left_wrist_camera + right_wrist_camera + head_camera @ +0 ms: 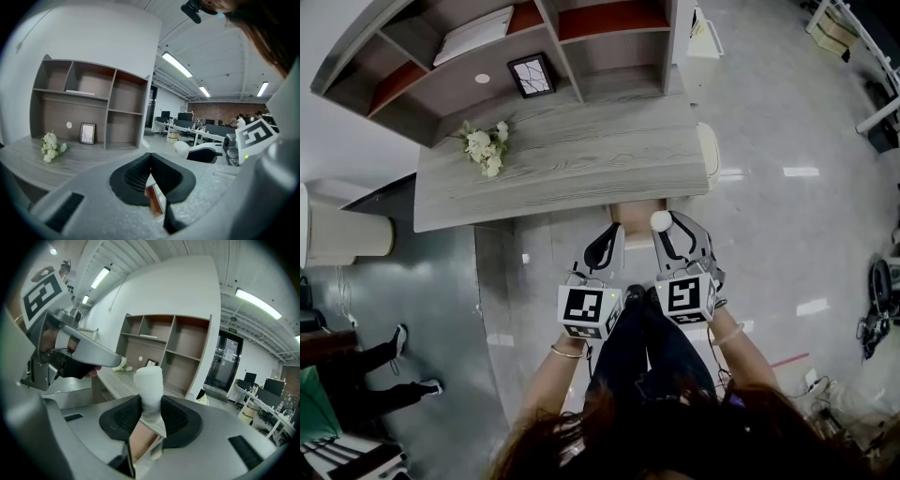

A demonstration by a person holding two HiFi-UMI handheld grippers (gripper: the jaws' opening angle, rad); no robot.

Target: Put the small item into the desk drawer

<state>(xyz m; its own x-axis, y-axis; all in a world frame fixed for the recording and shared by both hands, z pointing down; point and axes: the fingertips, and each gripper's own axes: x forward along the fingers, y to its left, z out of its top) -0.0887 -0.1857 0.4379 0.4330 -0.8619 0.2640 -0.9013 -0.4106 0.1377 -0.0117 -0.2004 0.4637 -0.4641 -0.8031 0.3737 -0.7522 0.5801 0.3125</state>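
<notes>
The small item (149,380) is clamped in the right gripper (151,409) at the opened drawer (636,208), not yet released; the left gripper (150,161) is closed on nothing.

No word, brand or number is legible anywhere. The left marker cube (589,312) and the right marker cube (686,297) carry only black-and-white square patterns, no letters. In the right gripper view, a small green sign (233,329) at two o'clock, above the glass door (226,363), is too small to read.
</notes>
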